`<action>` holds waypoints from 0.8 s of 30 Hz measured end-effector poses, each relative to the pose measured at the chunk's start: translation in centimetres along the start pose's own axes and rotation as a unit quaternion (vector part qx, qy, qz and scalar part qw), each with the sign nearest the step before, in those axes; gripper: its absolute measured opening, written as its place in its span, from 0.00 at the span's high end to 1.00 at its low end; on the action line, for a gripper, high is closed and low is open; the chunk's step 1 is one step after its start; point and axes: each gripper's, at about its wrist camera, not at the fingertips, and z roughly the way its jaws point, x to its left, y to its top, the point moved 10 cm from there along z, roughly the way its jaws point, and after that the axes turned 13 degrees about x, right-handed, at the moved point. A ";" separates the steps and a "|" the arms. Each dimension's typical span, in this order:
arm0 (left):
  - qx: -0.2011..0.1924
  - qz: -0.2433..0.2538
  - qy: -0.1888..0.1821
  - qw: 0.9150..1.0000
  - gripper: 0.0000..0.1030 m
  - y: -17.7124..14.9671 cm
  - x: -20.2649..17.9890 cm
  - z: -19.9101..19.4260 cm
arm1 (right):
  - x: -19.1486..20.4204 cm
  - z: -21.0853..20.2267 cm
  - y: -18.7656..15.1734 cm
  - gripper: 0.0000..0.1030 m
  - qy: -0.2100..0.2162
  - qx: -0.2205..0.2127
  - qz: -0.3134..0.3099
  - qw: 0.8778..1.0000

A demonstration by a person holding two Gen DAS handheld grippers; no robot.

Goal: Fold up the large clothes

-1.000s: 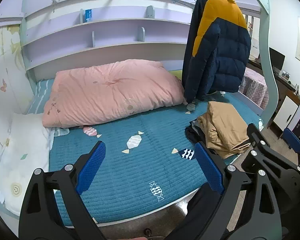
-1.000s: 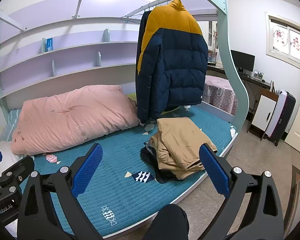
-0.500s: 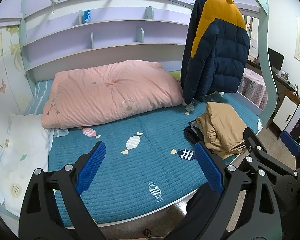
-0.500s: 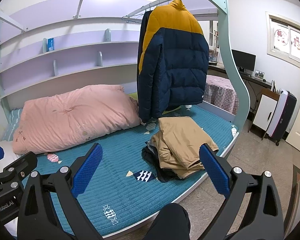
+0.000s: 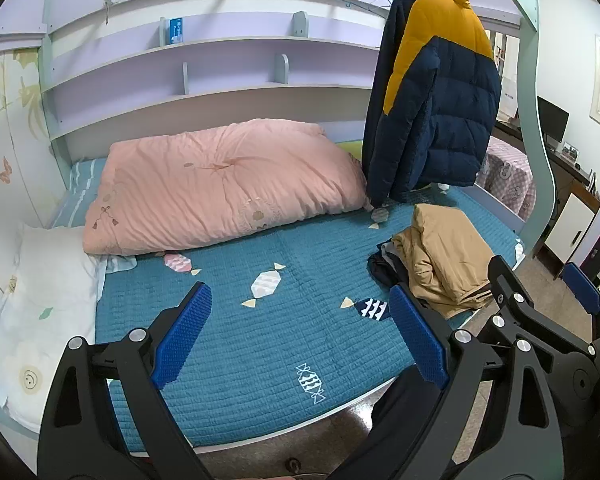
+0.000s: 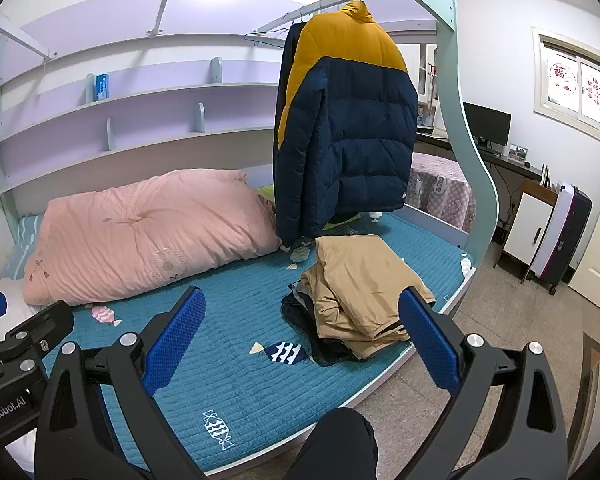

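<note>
Right wrist view: both hand-held grippers, right [image 6: 300, 332] and left [image 5: 300, 332], gape wide and empty above the bed [image 6: 236, 376]; folded clothes [image 6: 364, 284] stacked near its front edge, jacket [image 6: 352, 128] hanging, likely next.

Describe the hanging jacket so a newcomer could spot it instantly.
Start at the bed with the teal quilted cover. Above its far right end, a puffer jacket hangs from the overhead rail, beside the pink duvet. It is the only hanging garment: mustard-yellow shoulders over a navy body, unlike the folded tan clothes below it.
</note>
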 end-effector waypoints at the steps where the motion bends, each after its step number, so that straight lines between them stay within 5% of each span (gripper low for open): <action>1: 0.000 0.000 0.000 1.000 0.12 0.0 0.0 0.0 | 0.0 0.0 0.0 0.09 0.000 0.000 -0.001 1.000; 24: 0.006 -0.003 -0.002 1.000 0.12 0.1 0.1 0.2 | -0.3 0.5 0.5 0.09 0.008 0.008 0.001 1.000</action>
